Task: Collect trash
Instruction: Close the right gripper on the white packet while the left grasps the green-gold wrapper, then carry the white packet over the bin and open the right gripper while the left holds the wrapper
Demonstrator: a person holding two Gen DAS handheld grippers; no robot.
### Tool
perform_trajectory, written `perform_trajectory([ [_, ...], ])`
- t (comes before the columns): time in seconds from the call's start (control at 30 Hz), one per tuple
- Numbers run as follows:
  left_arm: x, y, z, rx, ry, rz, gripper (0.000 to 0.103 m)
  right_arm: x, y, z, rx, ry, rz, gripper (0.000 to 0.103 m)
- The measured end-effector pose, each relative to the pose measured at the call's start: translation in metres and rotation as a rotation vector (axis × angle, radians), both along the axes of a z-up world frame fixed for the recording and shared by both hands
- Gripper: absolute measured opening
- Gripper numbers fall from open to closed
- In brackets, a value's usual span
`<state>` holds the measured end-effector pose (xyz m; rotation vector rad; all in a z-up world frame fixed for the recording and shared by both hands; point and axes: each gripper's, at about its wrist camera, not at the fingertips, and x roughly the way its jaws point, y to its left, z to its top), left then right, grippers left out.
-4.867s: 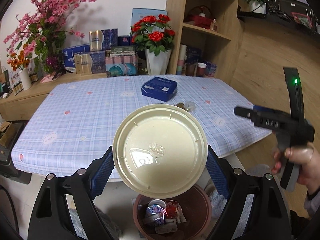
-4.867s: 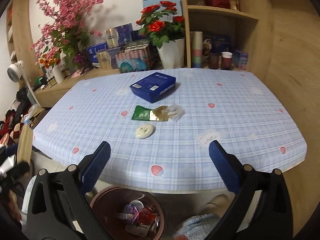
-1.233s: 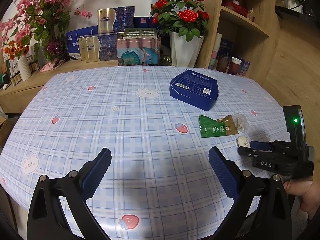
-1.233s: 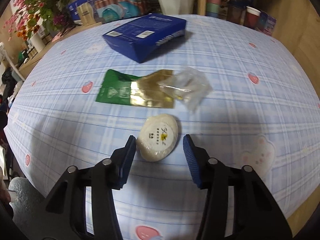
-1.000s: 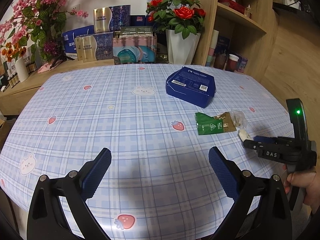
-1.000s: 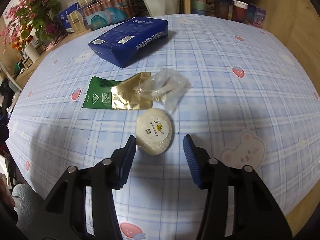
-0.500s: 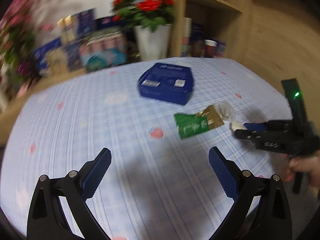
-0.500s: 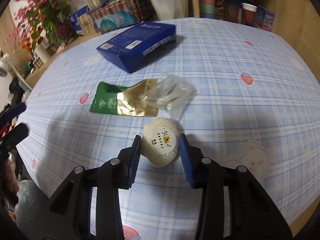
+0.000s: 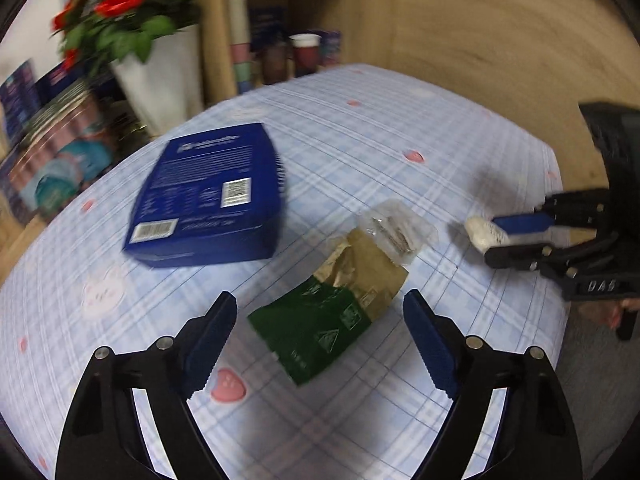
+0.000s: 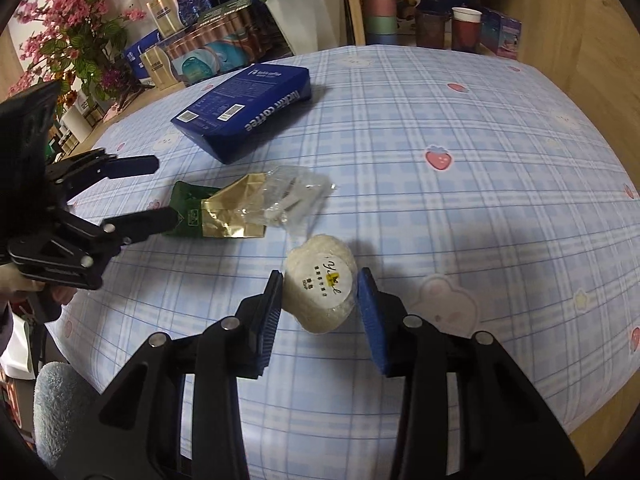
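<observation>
A green and gold foil wrapper (image 9: 328,312) lies on the checked tablecloth, with a crumpled clear plastic wrapper (image 9: 394,228) on its far end. My left gripper (image 9: 318,344) hovers over the green end. Its jaws are closing with the wrapper between them, and the pads do not touch it. In the right wrist view the left gripper (image 10: 164,190) reaches in from the left towards the foil wrapper (image 10: 224,208). My right gripper (image 10: 321,304) is shut on a round white packet (image 10: 316,268) with a printed label, close to the cloth. That white packet (image 9: 482,234) also shows in the left wrist view.
A dark blue coffee box (image 10: 248,116) lies behind the wrappers. A white vase of red roses (image 10: 304,12), stacked cups (image 10: 380,12) and gift boxes (image 10: 192,52) line the back. The table edge (image 9: 560,208) drops to wooden floor on the right.
My left gripper swung right and down over the green wrapper, rolled, and its jaws narrowed. My right gripper shut on the white packet and shifted slightly.
</observation>
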<state>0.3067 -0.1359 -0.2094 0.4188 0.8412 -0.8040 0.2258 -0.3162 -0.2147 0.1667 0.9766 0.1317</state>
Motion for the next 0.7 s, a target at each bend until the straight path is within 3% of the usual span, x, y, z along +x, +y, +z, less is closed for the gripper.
perform_trajectory([
  [0.23,0.007,-0.021,-0.023,0.124,0.003,-0.062,0.078,0.0,-0.005,0.001,0.018,-0.001,-0.004,0.04],
  [0.43,0.01,-0.028,-0.031,0.155,0.011,-0.064,0.076,-0.002,-0.005,0.002,0.027,-0.003,0.002,0.04],
  [0.5,0.01,-0.028,-0.03,0.137,0.033,-0.073,0.062,-0.002,-0.004,0.001,0.031,-0.003,0.003,0.04],
  [0.57,0.006,-0.027,-0.028,0.131,0.033,-0.076,0.037,-0.003,-0.002,0.002,0.035,-0.003,0.005,0.04],
  [0.6,0.002,-0.025,-0.027,0.129,0.028,-0.098,0.03,-0.005,-0.001,0.003,0.036,-0.004,0.007,0.04],
  [0.7,-0.005,-0.018,-0.023,0.12,0.023,-0.104,0.021,-0.007,0.001,0.006,0.044,-0.007,0.012,0.04],
])
